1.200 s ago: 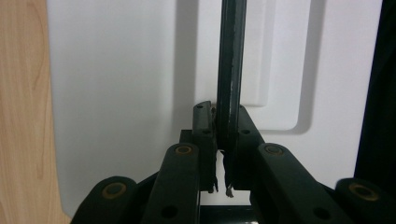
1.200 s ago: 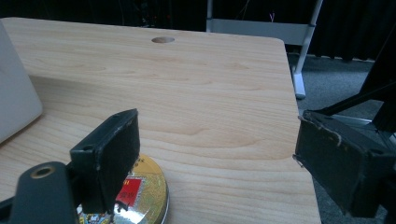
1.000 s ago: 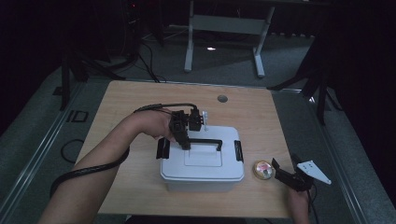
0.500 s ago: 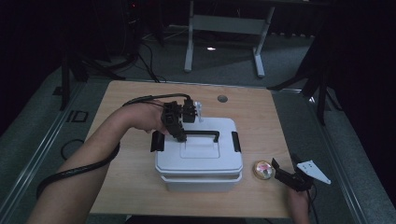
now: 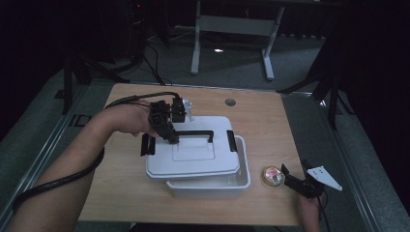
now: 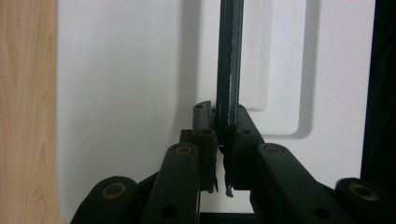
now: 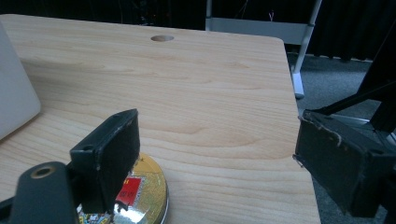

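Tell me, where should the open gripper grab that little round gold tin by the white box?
Probably by its rim, from straight above. The gold tin lies flat and low on the table, so its top gives nothing to pinch, but its round edge does. The right gripper sits beside it with jaws wide open, likely wide enough to span it.

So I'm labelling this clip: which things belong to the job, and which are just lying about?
In the job:
- white lid, held by its black handle in the left tool
- white box beneath

Lying about:
- round gold tin beside the open right tool
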A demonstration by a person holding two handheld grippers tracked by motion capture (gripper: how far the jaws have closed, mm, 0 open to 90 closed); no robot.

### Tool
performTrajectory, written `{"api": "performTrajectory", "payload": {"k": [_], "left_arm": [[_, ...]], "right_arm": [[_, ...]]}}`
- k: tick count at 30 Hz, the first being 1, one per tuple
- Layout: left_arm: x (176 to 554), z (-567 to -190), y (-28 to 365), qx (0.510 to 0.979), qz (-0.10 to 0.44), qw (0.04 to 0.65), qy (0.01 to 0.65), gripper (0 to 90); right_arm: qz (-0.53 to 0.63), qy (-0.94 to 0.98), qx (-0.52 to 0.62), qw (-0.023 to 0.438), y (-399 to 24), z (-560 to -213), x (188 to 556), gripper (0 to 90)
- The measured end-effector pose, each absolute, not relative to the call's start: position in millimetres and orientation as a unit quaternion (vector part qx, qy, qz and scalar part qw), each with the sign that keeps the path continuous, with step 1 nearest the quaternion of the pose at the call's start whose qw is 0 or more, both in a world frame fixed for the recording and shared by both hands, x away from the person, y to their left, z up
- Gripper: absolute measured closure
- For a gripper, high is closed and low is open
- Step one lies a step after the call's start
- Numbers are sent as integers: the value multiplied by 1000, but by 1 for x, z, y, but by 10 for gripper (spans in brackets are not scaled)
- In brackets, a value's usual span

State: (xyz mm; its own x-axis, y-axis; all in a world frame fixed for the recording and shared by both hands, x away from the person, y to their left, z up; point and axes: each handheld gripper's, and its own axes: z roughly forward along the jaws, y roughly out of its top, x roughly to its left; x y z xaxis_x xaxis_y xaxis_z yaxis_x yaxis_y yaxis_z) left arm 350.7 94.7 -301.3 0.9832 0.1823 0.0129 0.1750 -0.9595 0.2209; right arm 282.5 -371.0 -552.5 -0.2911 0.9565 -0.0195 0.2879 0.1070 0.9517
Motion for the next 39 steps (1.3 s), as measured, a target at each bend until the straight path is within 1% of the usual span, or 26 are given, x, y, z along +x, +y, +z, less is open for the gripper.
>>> {"api": "performTrajectory", "payload": {"k": [5, 6, 11, 16, 17, 22, 23, 24, 27, 29, 30, 33, 35, 36, 39], "left_arm": [[348, -300, 110, 988, 21, 110, 103, 833], [348, -300, 120, 988, 21, 110, 110, 833], [345, -300, 139, 985, 27, 112, 128, 833], [337, -300, 167, 981, 30, 116, 154, 833], [337, -300, 167, 981, 30, 116, 154, 833], [329, -299, 200, 976, 30, 119, 182, 833], [329, -299, 200, 976, 30, 119, 182, 833], [327, -300, 211, 973, 31, 119, 194, 833], [324, -302, 226, 970, 28, 120, 209, 833], [322, -303, 230, 970, 29, 118, 210, 833], [319, -304, 243, 968, 27, 119, 221, 833], [315, -309, 260, 963, 26, 121, 238, 833], [314, -311, 265, 962, 29, 119, 243, 833], [312, -316, 275, 960, 24, 118, 254, 833], [310, -324, 286, 956, 21, 120, 265, 832]], "right_arm": [[468, 653, 477, 357, -371, -552, 283, 135], [468, 653, 477, 357, -371, -552, 283, 135], [467, 653, 478, 358, -371, -552, 283, 135], [465, 653, 478, 359, -371, -553, 283, 135], [465, 653, 478, 359, -371, -553, 283, 135], [464, 654, 479, 358, -370, -552, 283, 135], [464, 654, 479, 358, -370, -552, 283, 135], [464, 654, 479, 358, -370, -552, 283, 135], [463, 654, 480, 357, -370, -552, 283, 135], [463, 654, 480, 357, -370, -552, 283, 135], [463, 654, 480, 357, -370, -552, 283, 135], [461, 655, 480, 357, -370, -552, 283, 135], [462, 655, 480, 358, -369, -552, 283, 135], [461, 656, 480, 358, -369, -552, 283, 135], [461, 655, 480, 358, -369, -552, 284, 135]]}}
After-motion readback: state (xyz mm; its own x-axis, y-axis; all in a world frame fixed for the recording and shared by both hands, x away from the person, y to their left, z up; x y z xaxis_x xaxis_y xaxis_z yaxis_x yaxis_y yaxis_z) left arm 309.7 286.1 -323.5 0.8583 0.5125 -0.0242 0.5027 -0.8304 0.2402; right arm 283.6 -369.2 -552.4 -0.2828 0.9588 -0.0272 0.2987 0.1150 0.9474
